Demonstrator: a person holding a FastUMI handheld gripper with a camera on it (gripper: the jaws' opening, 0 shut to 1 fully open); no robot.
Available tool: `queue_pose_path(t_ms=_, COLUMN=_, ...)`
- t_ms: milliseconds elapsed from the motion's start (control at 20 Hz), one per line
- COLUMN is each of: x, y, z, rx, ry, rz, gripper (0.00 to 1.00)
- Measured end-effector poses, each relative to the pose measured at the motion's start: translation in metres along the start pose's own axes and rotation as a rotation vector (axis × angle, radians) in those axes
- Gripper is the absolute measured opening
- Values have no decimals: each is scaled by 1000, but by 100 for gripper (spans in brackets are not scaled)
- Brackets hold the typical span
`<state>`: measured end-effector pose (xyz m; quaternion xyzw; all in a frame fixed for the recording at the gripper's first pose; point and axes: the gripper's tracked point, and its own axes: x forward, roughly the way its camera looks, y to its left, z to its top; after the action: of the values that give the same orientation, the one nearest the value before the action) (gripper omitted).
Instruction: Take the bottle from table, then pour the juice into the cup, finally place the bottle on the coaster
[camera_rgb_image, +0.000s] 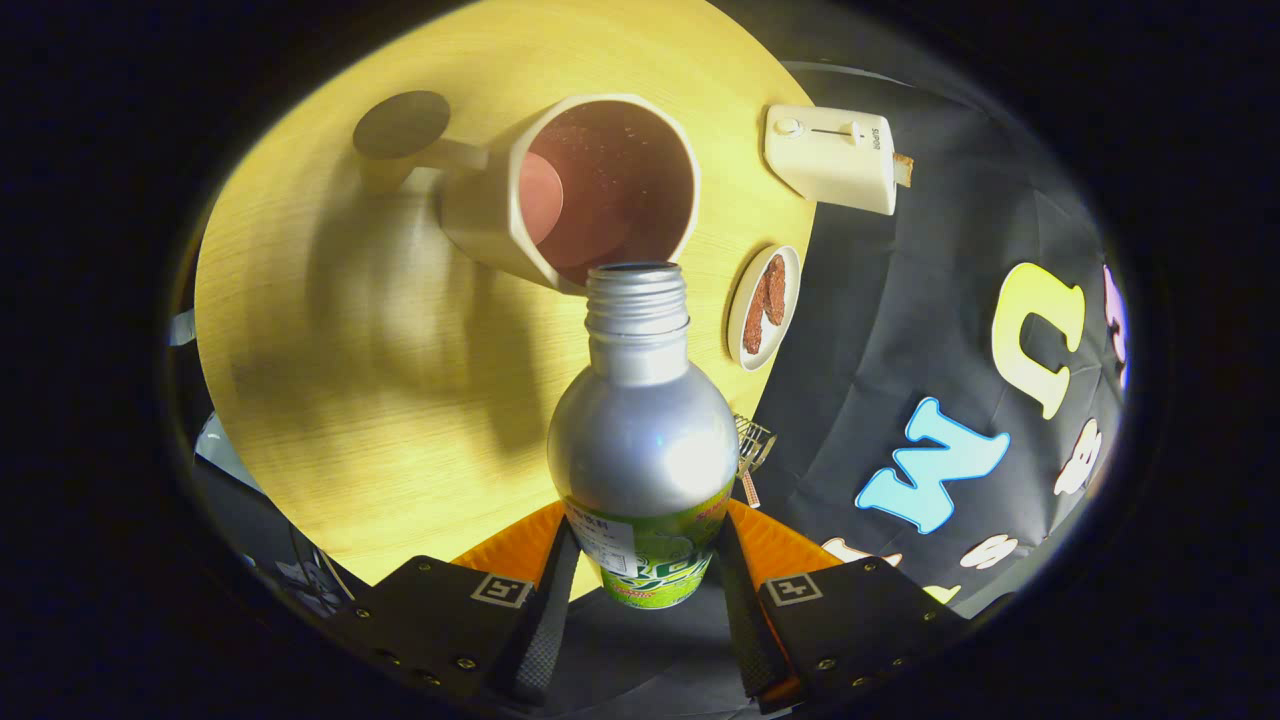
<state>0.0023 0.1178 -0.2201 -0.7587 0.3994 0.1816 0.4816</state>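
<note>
I've got the silver aluminium bottle with the green label (640, 440) clamped in my claw (645, 585), both fingers pressing its labelled lower body, one on each side. The bottle is tipped forward and its open threaded mouth sits right at the near rim of the cream faceted mug with a handle (560, 195). The mug stands on the round pale wooden table (330, 400), and its inside looks dark reddish; I can't tell whether juice is flowing right now. I'd call this the pouring step, mid-way through the task.

To pour well, I want the mouth kept over the mug's opening, not on the lip itself, so nothing runs down the outside wall. Tilt slowly, let the stream start thin, and hold the grip firm because that smooth metal could twist between my fingers as the weight shifts.

Beyond the mug lies a dark round coaster (402, 124), close by the handle; that's where the bottle goes afterwards. Off to the side are a cream toaster (830, 155), a small white oval dish with brown pieces (765, 305) and a little metal fork (752, 450) at the table's edge, all well apart from my pour.
</note>
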Motion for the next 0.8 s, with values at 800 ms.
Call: queue_pose_path(t_ms=800, x=-4, y=-16, z=-2, rx=-106, ry=43, rz=-31, gripper=69)
